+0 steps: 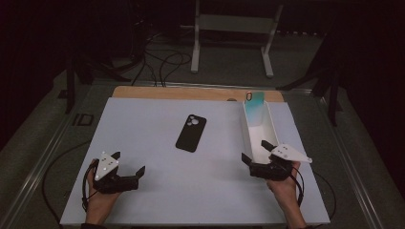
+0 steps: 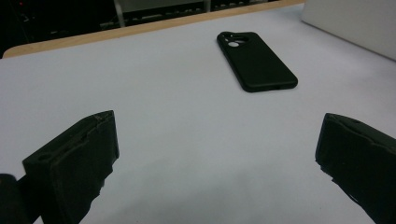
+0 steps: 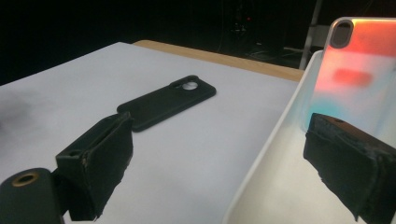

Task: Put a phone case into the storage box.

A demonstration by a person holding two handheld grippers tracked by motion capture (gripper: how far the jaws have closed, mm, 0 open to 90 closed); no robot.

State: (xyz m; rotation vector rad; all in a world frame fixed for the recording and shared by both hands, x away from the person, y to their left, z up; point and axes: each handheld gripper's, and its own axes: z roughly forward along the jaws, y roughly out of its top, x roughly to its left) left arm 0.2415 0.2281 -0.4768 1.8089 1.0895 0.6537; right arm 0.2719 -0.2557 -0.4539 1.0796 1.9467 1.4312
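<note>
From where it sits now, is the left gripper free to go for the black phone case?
Probably yes. The left gripper is open and holds nothing, and bare white tabletop lies between it and the black phone case, which lies flat, apart from the white tray.

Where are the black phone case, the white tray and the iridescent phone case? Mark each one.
black phone case [image 1: 191, 133], high view, middle of its back.
white tray [image 1: 272, 125], high view, its right wall.
iridescent phone case [image 3: 355, 70], right gripper view, middle of its back.
</note>
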